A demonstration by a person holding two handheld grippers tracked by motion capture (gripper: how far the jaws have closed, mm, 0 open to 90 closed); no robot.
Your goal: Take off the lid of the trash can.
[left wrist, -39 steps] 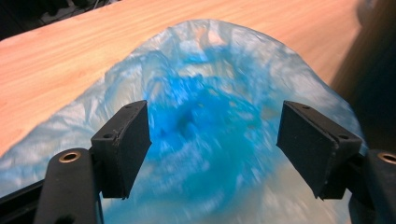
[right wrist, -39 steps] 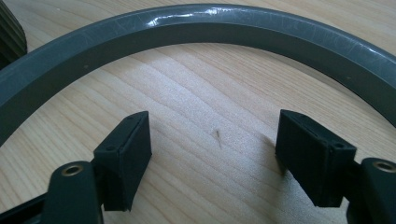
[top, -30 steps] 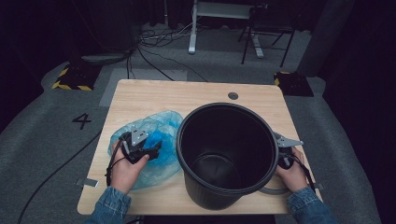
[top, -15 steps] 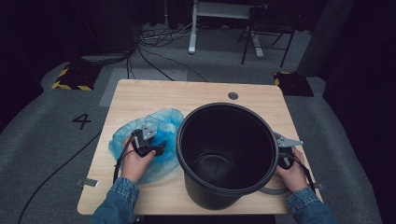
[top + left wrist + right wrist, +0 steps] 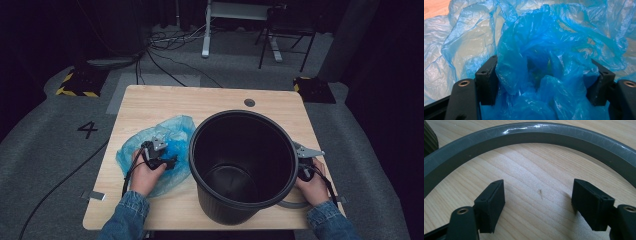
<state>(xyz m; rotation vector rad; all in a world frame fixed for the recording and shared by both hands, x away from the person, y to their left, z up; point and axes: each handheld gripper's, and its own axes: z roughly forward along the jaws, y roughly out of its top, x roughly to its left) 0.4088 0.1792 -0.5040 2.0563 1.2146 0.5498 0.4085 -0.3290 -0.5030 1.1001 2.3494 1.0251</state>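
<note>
Lowered onto the blue bag (image 5: 534, 75), left gripper (image 5: 541, 75) straddles bunched plastic unclamped; right gripper (image 5: 537, 202) gapes near grey handle (image 5: 529, 132).

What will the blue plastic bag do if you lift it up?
The blue bag will probably flop and sag, since it lies crumpled in thin folds. It looks see-through and filmy, so likely very light. Its shiny surface may slip from the left tool, whose jaws stand wide around a bunch.

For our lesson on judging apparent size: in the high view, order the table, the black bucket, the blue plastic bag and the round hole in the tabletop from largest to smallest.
1. Wooden table
2. Black bucket; it rises toward the camera, which inflates it
3. Blue plastic bag
4. Round hole
</note>
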